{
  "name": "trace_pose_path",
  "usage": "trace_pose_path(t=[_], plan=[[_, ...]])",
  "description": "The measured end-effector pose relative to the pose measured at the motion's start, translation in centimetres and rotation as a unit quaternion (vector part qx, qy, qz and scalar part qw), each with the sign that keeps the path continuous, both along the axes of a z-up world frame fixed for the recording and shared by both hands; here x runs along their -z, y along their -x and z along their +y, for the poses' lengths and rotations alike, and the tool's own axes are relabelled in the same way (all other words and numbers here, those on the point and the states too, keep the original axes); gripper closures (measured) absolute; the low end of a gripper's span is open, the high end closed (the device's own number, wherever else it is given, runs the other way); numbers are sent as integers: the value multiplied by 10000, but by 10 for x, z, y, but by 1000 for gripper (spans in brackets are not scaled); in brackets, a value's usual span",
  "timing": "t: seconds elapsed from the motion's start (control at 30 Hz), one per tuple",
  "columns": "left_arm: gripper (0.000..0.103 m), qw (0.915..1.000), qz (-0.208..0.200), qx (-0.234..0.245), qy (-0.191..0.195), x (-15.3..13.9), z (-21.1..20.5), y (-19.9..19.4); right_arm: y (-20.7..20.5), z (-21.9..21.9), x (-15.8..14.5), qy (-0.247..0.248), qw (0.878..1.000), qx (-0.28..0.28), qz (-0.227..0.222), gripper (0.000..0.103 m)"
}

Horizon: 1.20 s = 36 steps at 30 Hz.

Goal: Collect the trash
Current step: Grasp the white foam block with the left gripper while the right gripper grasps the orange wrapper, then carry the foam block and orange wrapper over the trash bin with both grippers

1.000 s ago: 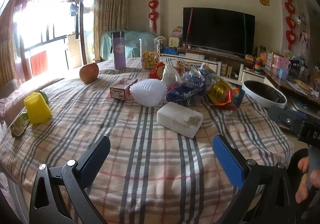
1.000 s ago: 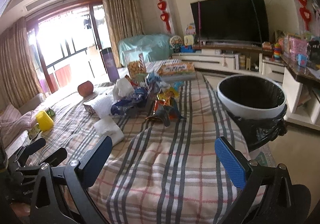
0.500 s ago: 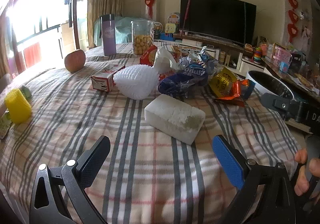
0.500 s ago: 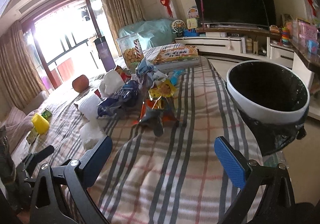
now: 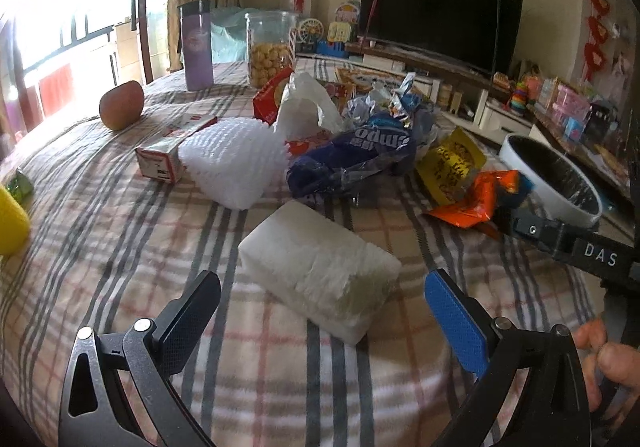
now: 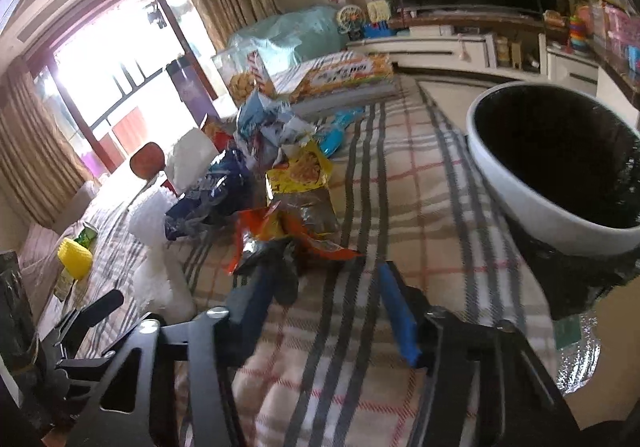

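Left wrist view: the left gripper (image 5: 320, 311) hangs spread wide, the white foam block (image 5: 320, 267) lying on the checked cloth (image 5: 120, 231) just beyond its tips. It looks light, stiff and crumbly; take it across the short sides.

Right wrist view: the right gripper (image 6: 320, 295) stands part open and empty, the orange wrapper (image 6: 288, 231) near its tips; thin, crinkly, slippery. The bin (image 6: 560, 163) waits far right.

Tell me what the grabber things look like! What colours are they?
Each gripper has black metal arms with triangle-shaped holes and silver bolts. On the left gripper one finger pad is black and the other is bright blue. The right gripper looks the same, and its side shows white letters "DAS". A bare hand holds it.
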<state>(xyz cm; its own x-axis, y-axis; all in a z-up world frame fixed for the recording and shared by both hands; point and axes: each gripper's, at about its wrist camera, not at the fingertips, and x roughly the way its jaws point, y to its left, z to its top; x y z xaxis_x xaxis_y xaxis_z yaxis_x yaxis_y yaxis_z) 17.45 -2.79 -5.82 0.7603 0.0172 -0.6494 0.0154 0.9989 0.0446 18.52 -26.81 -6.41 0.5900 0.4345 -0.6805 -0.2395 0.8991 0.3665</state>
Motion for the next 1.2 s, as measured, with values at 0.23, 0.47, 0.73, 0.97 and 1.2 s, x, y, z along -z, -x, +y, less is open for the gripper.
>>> trace_pose_path(t=[0.23,0.47,0.73,0.97,1.2], plan=[[25,9989,417,78,190,11,-4,-16,-14,8,12,-133,9991,-260,323,96],[41,9993,274,216,128,7,-6,-4,-2,1,7,-174,9994,-181,227,103],[48,9982,70,568,171,-7,-24,13,15,-21,-11,-226,9997,33,10,103],[48,9949,-19,1004,112,-17,-50,19,22,-50,-23,-258,9992,297,-106,103],[48,9903,-33,1387,100,-21,-76,14,26,-81,-30,-236,9980,575,-137,103]])
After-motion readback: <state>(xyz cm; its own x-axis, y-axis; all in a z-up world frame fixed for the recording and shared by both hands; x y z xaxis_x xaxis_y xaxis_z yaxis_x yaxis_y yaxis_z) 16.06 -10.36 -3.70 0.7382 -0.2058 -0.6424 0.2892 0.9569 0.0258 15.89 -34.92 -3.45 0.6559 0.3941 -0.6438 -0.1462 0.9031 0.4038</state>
